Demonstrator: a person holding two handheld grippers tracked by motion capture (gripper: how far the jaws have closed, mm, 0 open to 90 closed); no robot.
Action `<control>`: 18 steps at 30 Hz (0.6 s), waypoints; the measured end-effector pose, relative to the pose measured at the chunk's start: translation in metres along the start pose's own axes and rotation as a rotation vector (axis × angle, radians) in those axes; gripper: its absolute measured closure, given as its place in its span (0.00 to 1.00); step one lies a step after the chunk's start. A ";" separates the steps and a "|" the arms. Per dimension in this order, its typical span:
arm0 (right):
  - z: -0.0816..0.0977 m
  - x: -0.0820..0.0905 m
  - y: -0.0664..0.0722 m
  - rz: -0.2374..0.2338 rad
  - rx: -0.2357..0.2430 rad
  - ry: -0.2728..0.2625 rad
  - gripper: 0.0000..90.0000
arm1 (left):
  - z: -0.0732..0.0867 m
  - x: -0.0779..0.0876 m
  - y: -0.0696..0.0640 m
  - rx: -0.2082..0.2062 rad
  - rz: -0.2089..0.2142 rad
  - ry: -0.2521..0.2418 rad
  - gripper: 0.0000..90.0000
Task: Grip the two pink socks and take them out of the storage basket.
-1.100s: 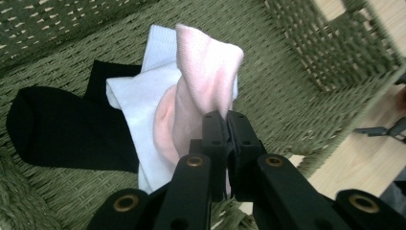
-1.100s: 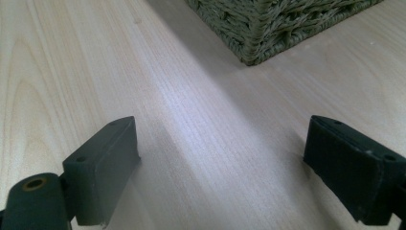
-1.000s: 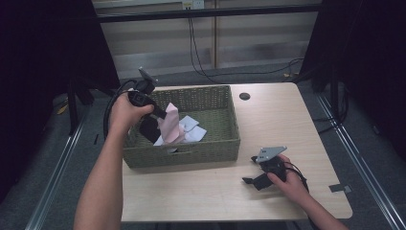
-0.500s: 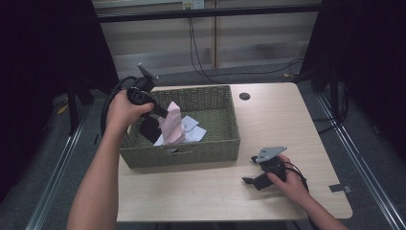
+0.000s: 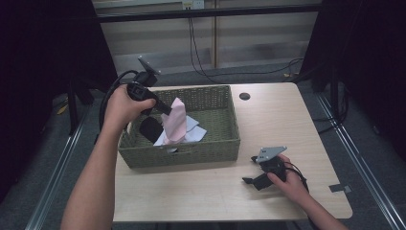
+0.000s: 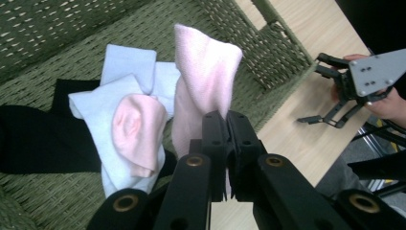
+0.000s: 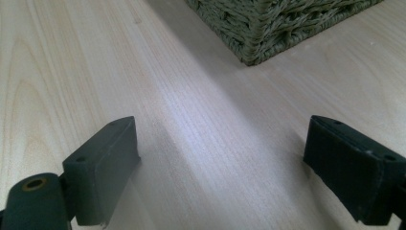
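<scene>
Item one, the woven green basket (image 5: 201, 146), my landmark for everything below. From the high view I see it standing on the wooden table (image 5: 287, 120), toward the table's left half, with a small dark hole (image 5: 245, 96) in the tabletop beyond its far right corner.

Item two, the pink sock (image 5: 175, 120). From the high view it hangs upright over the middle of the basket, its lower end down among the other laundry. The left gripper view adds what the overhead cannot: a second, bunched pink sock (image 6: 139, 127) lying on pale blue socks (image 6: 124, 79), with a black garment (image 6: 43, 141) beside them on the basket floor.

Item three, my left gripper (image 5: 163, 106), held above the basket's left half. In the left gripper view (image 6: 226, 136) the two black jaws stand pressed together with the pink sock (image 6: 203, 72) pinched between them; the sock rises past the tips and folds over.

Item four, my right gripper (image 5: 251, 170), resting on the table in front of the basket's near right corner, a grey plate on top. The right gripper view gives the detail: its jaws stand wide apart, with bare wood between them and nothing touched, and a corner of the basket (image 7: 287, 24) ahead. The left gripper view also catches this gripper (image 6: 330, 96) beyond the basket's rim.
</scene>
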State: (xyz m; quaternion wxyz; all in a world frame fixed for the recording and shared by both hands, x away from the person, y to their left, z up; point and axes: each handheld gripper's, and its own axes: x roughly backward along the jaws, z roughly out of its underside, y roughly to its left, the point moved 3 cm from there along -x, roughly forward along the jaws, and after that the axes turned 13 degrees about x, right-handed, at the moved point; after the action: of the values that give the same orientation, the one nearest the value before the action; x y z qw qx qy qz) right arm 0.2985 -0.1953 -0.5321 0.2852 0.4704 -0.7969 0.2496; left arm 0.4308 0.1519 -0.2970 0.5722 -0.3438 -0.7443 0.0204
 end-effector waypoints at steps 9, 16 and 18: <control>0.000 0.000 0.000 0.000 0.000 0.000 0.12 | 0.000 0.011 -0.012 -0.016 0.023 -0.004 0.97; 0.000 0.000 0.000 0.000 0.000 0.000 0.12 | 0.003 0.015 -0.018 -0.023 0.034 0.001 0.97; 0.000 0.000 0.000 0.000 0.000 0.000 0.12 | 0.004 0.016 -0.019 -0.024 0.039 0.005 0.97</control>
State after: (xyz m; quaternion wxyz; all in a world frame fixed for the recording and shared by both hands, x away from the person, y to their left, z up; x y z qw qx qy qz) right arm 0.2985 -0.1953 -0.5321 0.2852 0.4703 -0.7969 0.2498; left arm 0.4160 0.1474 -0.2773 0.5693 -0.3652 -0.7362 0.0220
